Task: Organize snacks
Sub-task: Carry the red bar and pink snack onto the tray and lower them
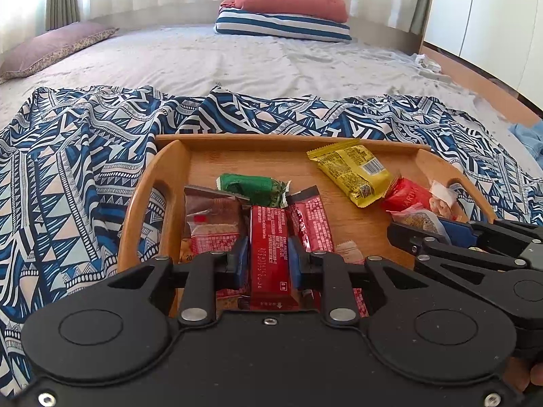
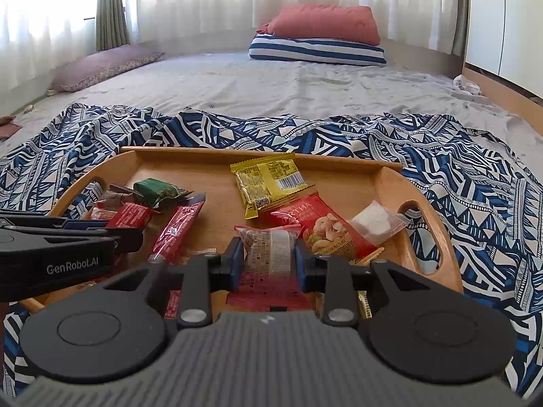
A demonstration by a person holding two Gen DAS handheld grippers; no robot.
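Progress: early | left gripper (image 1: 268, 264) fingers pinch a dark red rectangular snack bar (image 1: 269, 254) | right gripper (image 2: 268, 261) fingers pinch a pink-and-white wrapped snack packet (image 2: 269, 251) — both over the oval wooden tray (image 2: 217, 166) | left: other snacks lie jumbled — unsorted.

Yellow packet (image 1: 353, 173), green wrapper (image 1: 253, 188), blue-white geometric cloth (image 1: 68, 156)

Both grippers are black with blue pads and silver screws: the left gripper (image 1: 268, 259) smooth-bodied, the right gripper (image 2: 268, 259) with a ribbed grey body.
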